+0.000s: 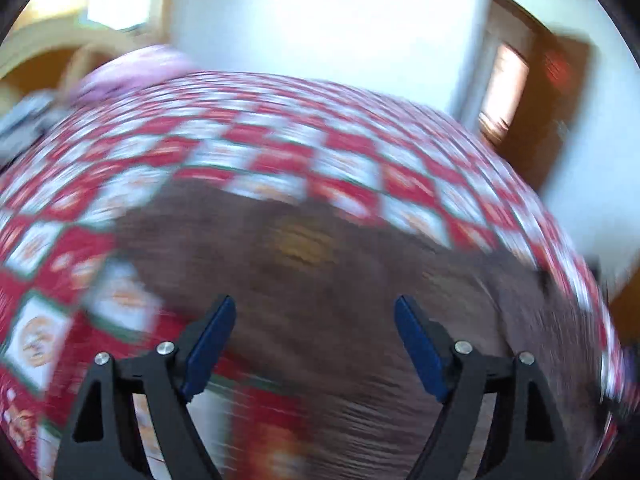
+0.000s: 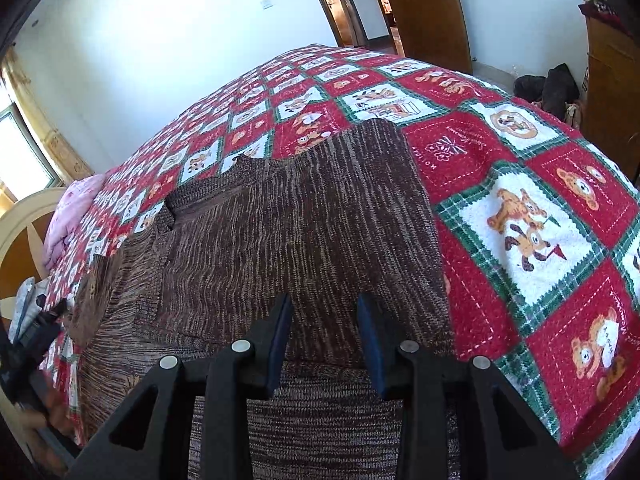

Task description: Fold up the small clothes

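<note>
A brown marled knit sweater (image 2: 304, 216) lies spread on the red, white and green patchwork quilt (image 2: 520, 216), one part folded over the body. My right gripper (image 2: 324, 300) hovers low over the sweater's near end. Its blue pads (image 2: 280, 336) stand partly apart, and only the flat knit shows in the gap between them. The left wrist view is heavily blurred. There my left gripper (image 1: 316, 304) is wide open above the same brown sweater (image 1: 320, 264), with nothing between its fingers (image 1: 416, 340).
A pink bundle of cloth (image 2: 70, 216) lies by the wooden headboard (image 2: 24, 232) at the bed's far left. Dark bags (image 2: 548, 88) sit on the floor past the bed's right side, near a wooden cabinet (image 2: 612, 92) and doors (image 2: 424, 8).
</note>
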The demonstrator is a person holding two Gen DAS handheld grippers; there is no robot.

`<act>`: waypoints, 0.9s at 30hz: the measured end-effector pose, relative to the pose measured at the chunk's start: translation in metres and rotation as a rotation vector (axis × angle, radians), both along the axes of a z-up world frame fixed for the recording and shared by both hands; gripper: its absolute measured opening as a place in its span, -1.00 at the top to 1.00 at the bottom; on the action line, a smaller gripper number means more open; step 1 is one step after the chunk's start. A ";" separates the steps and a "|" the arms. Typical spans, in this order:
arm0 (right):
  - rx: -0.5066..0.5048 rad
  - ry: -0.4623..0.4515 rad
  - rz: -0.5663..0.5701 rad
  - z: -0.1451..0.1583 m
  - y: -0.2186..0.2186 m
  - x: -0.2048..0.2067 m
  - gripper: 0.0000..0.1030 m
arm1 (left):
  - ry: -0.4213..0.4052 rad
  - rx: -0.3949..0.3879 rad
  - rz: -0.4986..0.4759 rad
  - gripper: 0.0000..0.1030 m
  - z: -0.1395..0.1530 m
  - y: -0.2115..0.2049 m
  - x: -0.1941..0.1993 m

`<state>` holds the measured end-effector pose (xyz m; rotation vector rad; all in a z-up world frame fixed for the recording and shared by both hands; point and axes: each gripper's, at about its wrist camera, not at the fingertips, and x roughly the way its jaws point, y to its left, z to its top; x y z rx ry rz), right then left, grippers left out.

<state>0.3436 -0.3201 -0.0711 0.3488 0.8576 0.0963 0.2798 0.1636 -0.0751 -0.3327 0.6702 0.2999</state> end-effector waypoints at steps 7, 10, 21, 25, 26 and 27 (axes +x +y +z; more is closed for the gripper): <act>-0.025 -0.014 0.001 0.003 0.004 -0.002 0.28 | 0.046 -0.159 0.299 -0.56 -0.022 0.107 0.008; -0.028 -0.048 0.002 0.008 0.006 -0.005 0.28 | 0.089 -0.195 0.316 -0.37 -0.037 0.121 0.023; -0.064 -0.080 0.039 0.013 0.018 -0.005 0.28 | 0.091 -0.176 0.363 0.87 -0.046 0.130 0.040; -0.068 -0.089 0.042 0.015 0.019 -0.007 0.28 | 0.076 -0.188 0.346 0.83 -0.045 0.132 0.038; -0.070 -0.090 0.043 0.015 0.019 -0.007 0.28 | 0.066 -0.174 0.343 0.83 -0.042 0.129 0.037; -0.072 -0.090 0.045 0.015 0.019 -0.007 0.28 | 0.054 -0.154 0.339 0.83 -0.038 0.126 0.036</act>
